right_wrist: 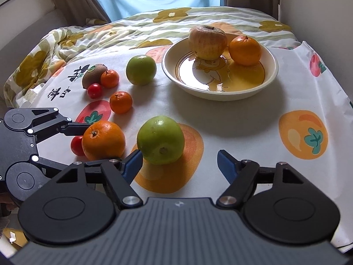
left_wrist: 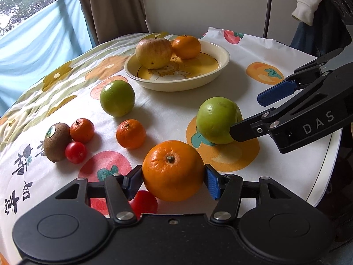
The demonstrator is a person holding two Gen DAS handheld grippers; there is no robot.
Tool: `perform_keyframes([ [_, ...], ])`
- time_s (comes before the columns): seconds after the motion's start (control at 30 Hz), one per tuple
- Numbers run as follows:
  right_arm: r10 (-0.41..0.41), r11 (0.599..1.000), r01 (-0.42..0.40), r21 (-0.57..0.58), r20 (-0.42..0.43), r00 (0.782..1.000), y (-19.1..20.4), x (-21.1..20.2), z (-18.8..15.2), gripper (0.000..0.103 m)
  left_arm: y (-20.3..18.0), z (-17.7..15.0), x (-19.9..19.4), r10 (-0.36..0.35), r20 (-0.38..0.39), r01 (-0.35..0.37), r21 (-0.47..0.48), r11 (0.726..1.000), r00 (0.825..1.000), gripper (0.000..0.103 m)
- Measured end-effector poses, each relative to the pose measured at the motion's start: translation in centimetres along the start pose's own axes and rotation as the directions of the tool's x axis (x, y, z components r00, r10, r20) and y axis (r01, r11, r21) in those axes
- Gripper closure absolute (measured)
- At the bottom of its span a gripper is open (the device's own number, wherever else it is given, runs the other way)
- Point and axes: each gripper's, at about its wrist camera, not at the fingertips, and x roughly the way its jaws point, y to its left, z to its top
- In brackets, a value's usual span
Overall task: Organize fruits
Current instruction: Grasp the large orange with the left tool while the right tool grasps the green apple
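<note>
My left gripper is shut on a large orange, with a pad pressing on each side of it, low over the printed tablecloth. Just to the right, a green apple rests on the cloth between the fingers of my right gripper, which is open. Its left pad sits at the apple's side and the right pad stands well clear. A cream plate further back holds a yellow-red apple and an orange.
Loose on the cloth are a second green apple, two small mandarins, a kiwi and a cherry tomato. Another tomato lies beside the held orange. The table edge runs close on the right.
</note>
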Motion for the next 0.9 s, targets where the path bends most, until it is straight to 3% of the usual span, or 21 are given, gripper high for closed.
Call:
perform_keyframes([
  [0.37,0.038,0.997,-0.039,-0.059,-0.012,0.999,0.8,1.3,0.4,0.024,-0.2,-0.1,-0.2,0.009,-0.003,-0.009,0.002,1.000,1.000,0.040],
  [0.47,0.076,0.994,-0.076,-0.072,-0.007,0.997,0.8,1.3,0.5,0.038,-0.3,-0.2,-0.2,0.013,-0.005,-0.013,0.001,1.000,1.000,0.040],
  [0.9,0.078,0.991,-0.075,-0.109,0.019,0.997,0.6,0.1,1.1,0.040,-1.0,0.4,-1.2,0.030,0.004,-0.030,-0.025,0.999,1.000,0.040],
])
